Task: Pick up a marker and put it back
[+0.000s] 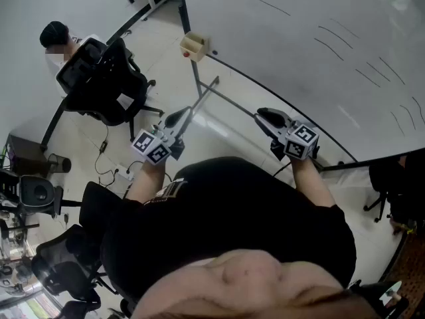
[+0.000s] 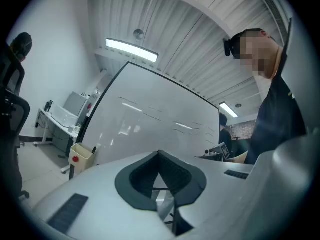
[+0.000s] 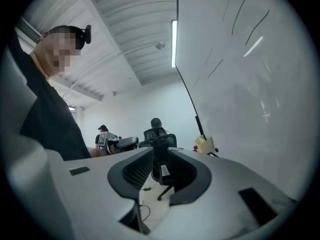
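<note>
Pale floor (image 1: 219,121) and a big whiteboard (image 1: 299,45) fill my head view. A beige holder (image 1: 194,45) with a red dot hangs at the board's lower left corner. I have both grippers out level in front of the body, well short of the board. The left gripper (image 1: 180,117) is below the holder and the right gripper (image 1: 262,115) is nearer the board's lower edge. A black office chair (image 1: 99,78) stands to the left, with a seated person (image 1: 53,35) just behind it.

From the left gripper view I look up at the whiteboard, with the holder at its lower left corner. A thin dark stick (image 2: 94,149) pokes up from the holder's right side. It may be the marker, though it is too small for me to tell. This gripper's jaws meet at their tips and carry nothing. The other gripper shows low at the right, by the board's lower edge.

From the right gripper view I see the board running along the right, with the holder small at its far end. These jaws stand partly apart and empty. Only the distant office chair shows through the gap, and other people sit further back.
</note>
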